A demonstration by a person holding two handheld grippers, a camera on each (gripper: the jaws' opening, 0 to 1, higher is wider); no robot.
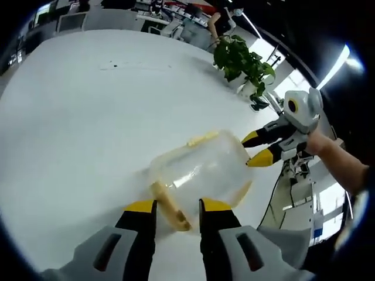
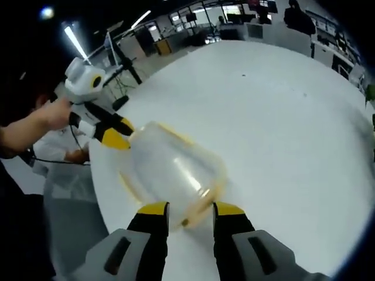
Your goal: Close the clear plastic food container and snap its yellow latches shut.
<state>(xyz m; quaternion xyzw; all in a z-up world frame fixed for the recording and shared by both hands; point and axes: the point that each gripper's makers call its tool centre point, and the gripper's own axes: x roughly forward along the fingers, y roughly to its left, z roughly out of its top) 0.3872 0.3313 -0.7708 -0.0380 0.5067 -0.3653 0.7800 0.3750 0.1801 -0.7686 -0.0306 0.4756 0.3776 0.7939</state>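
Note:
The clear plastic container (image 1: 202,170) with its yellow rim sits on the white table (image 1: 88,117), held between both grippers. My left gripper (image 1: 177,206) is open at its near end, and a yellow latch (image 1: 170,209) hangs loose between the jaws. At the opposite end my right gripper (image 1: 256,148) has its yellow tips against the wall. In the right gripper view the container (image 2: 173,164) lies just ahead of my open right gripper (image 2: 191,208), with a yellow latch (image 2: 188,220) between the jaws. The left gripper (image 2: 116,133) touches the far end there.
A potted green plant (image 1: 241,57) stands near the table's far edge. The table edge (image 2: 102,199) runs close to the container, with floor and a person's hand (image 2: 54,112) beyond it. Desks and chairs stand at the back of the room.

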